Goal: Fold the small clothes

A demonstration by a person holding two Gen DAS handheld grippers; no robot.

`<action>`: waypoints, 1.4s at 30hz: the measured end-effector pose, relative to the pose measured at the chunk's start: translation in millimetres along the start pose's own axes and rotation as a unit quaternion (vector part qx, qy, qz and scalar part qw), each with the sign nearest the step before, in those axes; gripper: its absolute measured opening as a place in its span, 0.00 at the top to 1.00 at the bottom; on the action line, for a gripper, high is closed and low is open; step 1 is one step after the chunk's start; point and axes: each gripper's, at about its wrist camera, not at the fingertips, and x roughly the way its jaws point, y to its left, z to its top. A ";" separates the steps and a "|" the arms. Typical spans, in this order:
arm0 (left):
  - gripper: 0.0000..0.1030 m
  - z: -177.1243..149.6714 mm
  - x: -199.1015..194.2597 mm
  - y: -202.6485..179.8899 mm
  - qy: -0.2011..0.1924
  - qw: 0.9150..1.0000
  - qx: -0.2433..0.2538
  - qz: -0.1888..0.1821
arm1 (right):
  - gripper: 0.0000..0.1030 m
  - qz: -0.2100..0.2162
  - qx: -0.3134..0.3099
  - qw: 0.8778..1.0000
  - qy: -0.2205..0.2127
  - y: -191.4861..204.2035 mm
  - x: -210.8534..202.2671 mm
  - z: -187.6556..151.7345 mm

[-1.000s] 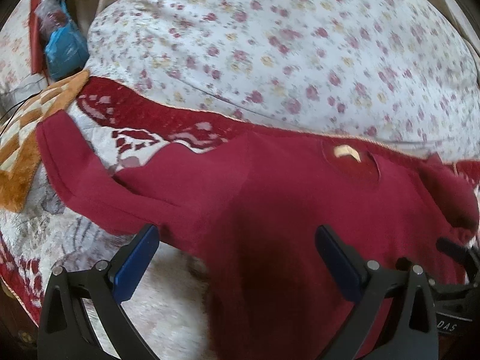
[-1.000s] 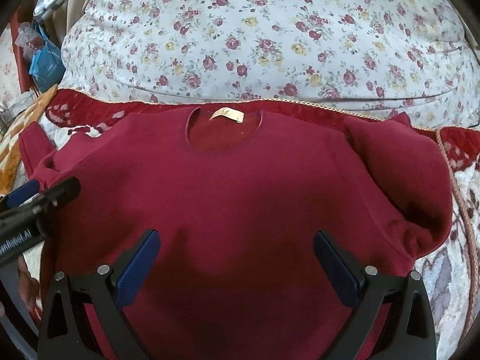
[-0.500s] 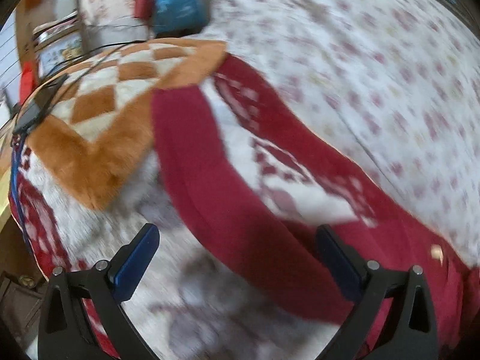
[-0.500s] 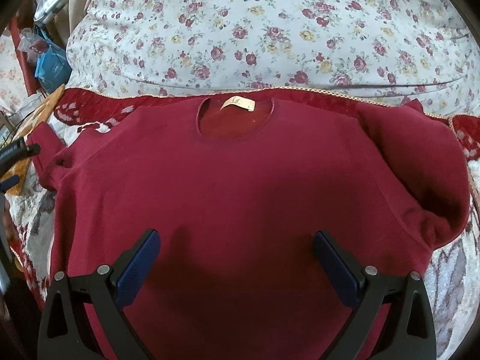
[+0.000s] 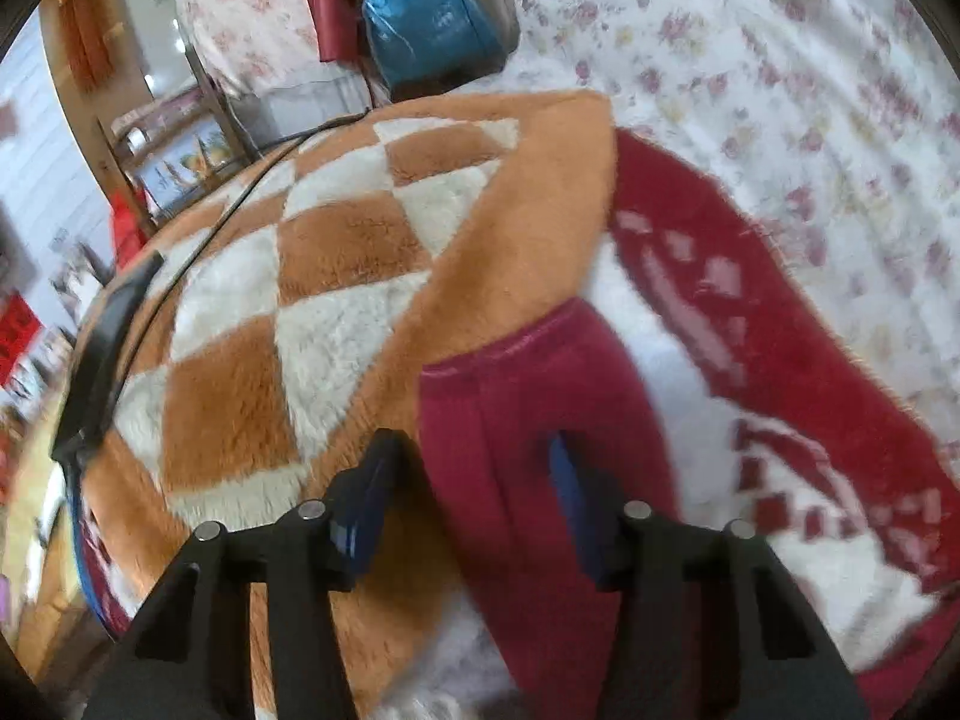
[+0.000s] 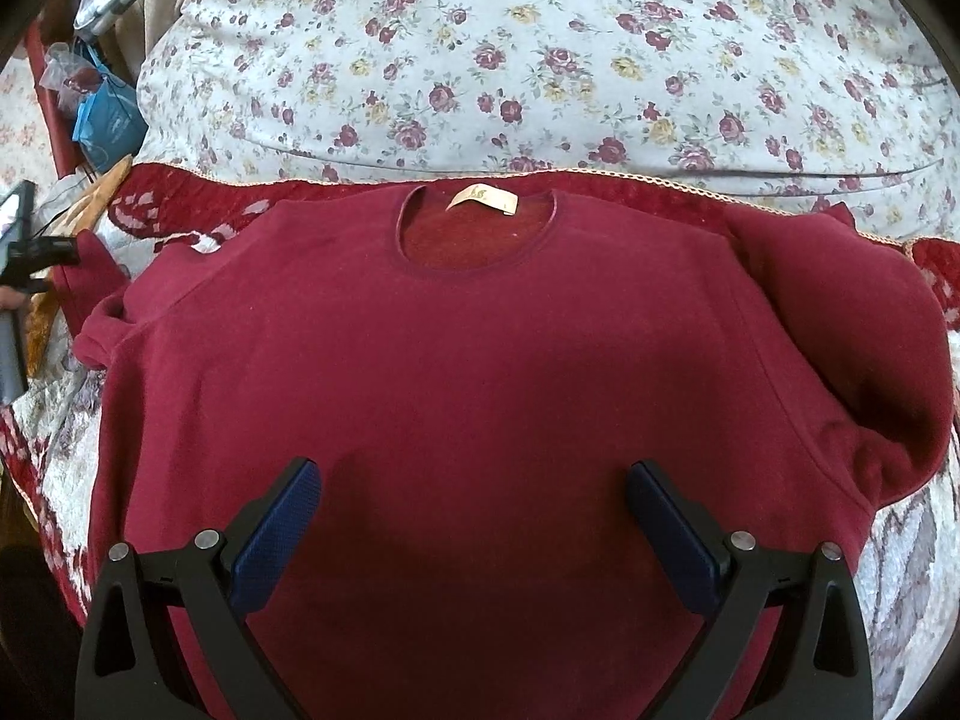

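A dark red sweater [image 6: 468, 372] lies flat, front up, on the patterned bed cover, neck label at the far side. Its right sleeve [image 6: 840, 324] is folded back over the shoulder. In the left wrist view its left sleeve [image 5: 540, 396] stretches away, the cuff ending at the orange rug. My left gripper [image 5: 468, 474] straddles part of this sleeve near the cuff; its jaws are closing, with the cloth between them and no firm pinch to be seen. My right gripper [image 6: 474, 516] hovers open over the lower body of the sweater, nothing between its fingers.
An orange-and-white checked plush rug [image 5: 336, 276] lies beside the cuff, with a black cable and a dark device [image 5: 102, 348] on it. A floral duvet [image 6: 540, 60] rises behind the sweater. A blue bag [image 5: 426, 24] and clutter stand beyond the bed's far left corner.
My left gripper has swung left from the sweater's body along the sleeve to the cuff, and its jaws have narrowed around the cloth. The right gripper has stayed put, open.
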 end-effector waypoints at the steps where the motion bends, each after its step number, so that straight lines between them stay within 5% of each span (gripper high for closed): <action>1: 0.59 0.1 -0.8 0.1 -0.018 1.000 0.000 0.001 | 0.00 0.001 0.000 1.000 0.000 -0.3 0.2 0.3; 3: 0.71 0.3 -1.9 0.6 -0.020 1.000 -0.003 -0.007 | 0.00 0.004 0.002 1.000 -0.001 -0.9 0.2 0.7; 4: 0.93 0.4 -6.5 1.8 -0.022 0.999 -0.003 -0.026 | 0.00 0.006 0.003 1.000 -0.001 -1.5 -0.1 0.9; 6: 0.93 0.3 -19.8 5.0 -0.001 0.993 -0.017 -0.120 | 0.00 0.011 0.008 1.000 -0.002 -2.5 -1.2 1.1; 9: 0.93 -4.0 -59.1 -2.5 -0.005 0.978 -0.014 -0.209 | 0.00 0.021 0.019 1.000 -0.005 -6.1 -4.0 2.2; 16: 0.93 -34.3 -197.9 -63.6 -0.054 0.923 0.064 -0.375 | 0.00 0.033 0.062 0.997 -0.030 -25.2 -23.4 6.1; 21: 0.93 -63.3 -272.1 -129.2 -0.062 0.886 0.113 -0.446 | 0.00 0.021 0.090 0.994 -0.065 -48.4 -47.3 14.9; 24: 0.93 -97.8 -295.6 -181.3 -0.029 0.864 0.134 -0.484 | 0.00 0.005 0.119 0.989 -0.084 -71.4 -60.2 18.3; 27: 0.93 -134.7 -298.9 -222.8 0.004 0.854 0.163 -0.495 | 0.00 0.003 0.162 0.982 -0.095 -97.8 -69.2 16.8; 29: 0.90 -165.9 -296.3 -252.0 0.013 0.853 0.198 -0.482 | 0.00 0.005 0.185 0.978 -0.092 -110.3 -69.5 15.5; 32: 0.56 -191.7 -282.8 -270.3 0.050 0.846 0.225 -0.481 | 0.00 0.011 0.210 0.975 -0.077 -119.8 -64.9 16.9; 35: 0.49 -191.5 -278.1 -244.8 0.049 0.843 0.235 -0.481 | 0.00 0.021 0.195 0.977 -0.085 -112.7 -67.9 18.5; 36: 0.38 -187.2 -280.3 -234.0 0.038 0.844 0.237 -0.479 | 0.00 0.030 0.186 0.978 -0.088 -108.6 -68.9 19.3; 37: 0.21 -178.9 -282.4 -213.0 0.016 0.852 0.236 -0.467 | 0.00 0.049 0.173 0.980 -0.090 -101.4 -69.2 20.8; 38: 0.16 -173.7 -282.1 -199.6 -0.001 0.860 0.230 -0.454 | 0.00 0.058 0.165 0.981 -0.088 -96.8 -68.5 20.2; 42: 0.12 -155.1 -264.0 -132.3 -0.066 0.910 0.194 -0.360 | 0.02 0.082 0.131 0.986 -0.068 -67.2 -52.1 25.3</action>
